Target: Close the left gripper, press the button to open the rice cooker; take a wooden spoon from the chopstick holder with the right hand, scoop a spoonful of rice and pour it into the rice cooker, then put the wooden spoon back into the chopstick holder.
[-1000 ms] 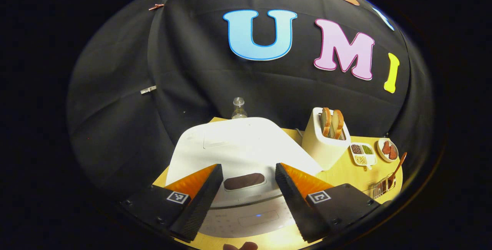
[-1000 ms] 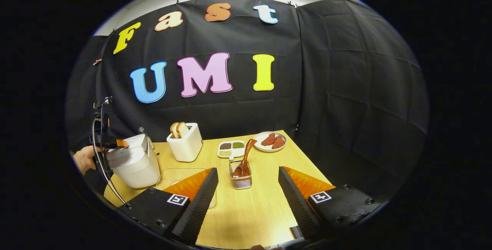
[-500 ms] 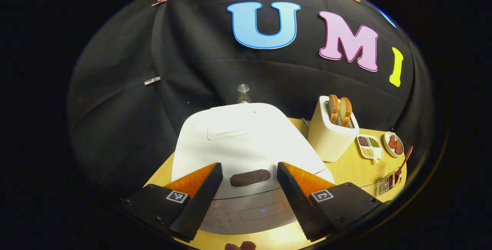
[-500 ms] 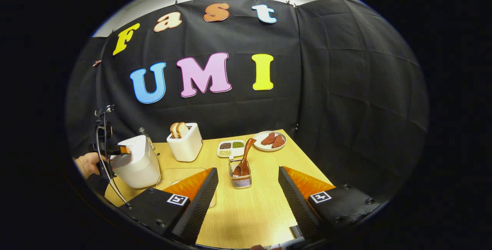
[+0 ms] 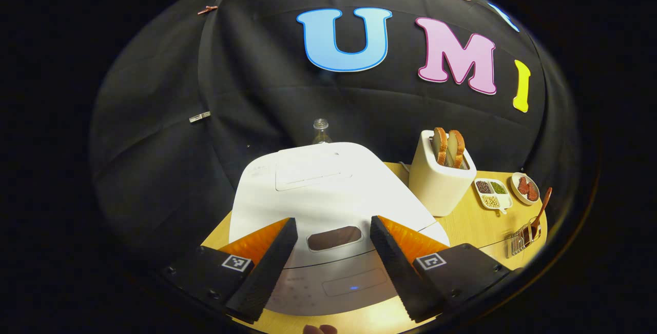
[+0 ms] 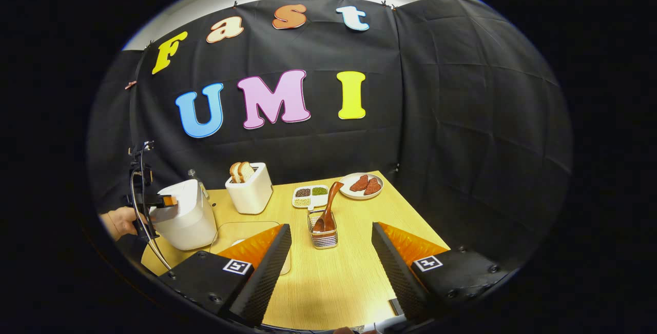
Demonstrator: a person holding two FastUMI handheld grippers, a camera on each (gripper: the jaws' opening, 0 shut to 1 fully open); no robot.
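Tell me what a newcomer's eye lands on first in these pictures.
In the left gripper view, the big white rice cooker dominates the near table edge, lid shut, with the open left gripper poised over its dark front button. Behind it to the right stands a cream toaster holding two bread slices. In the right gripper view, the wooden spoon leans in the wire chopstick holder, ahead of the open right gripper.

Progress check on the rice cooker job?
Done: nothing yet. The rice cooker lid is down. In hand: the left gripper is open, fingers straddling the lid's dark button. Left: close, press, then everything with the wooden spoon, which stands in the chopstick holder, right gripper open and empty.
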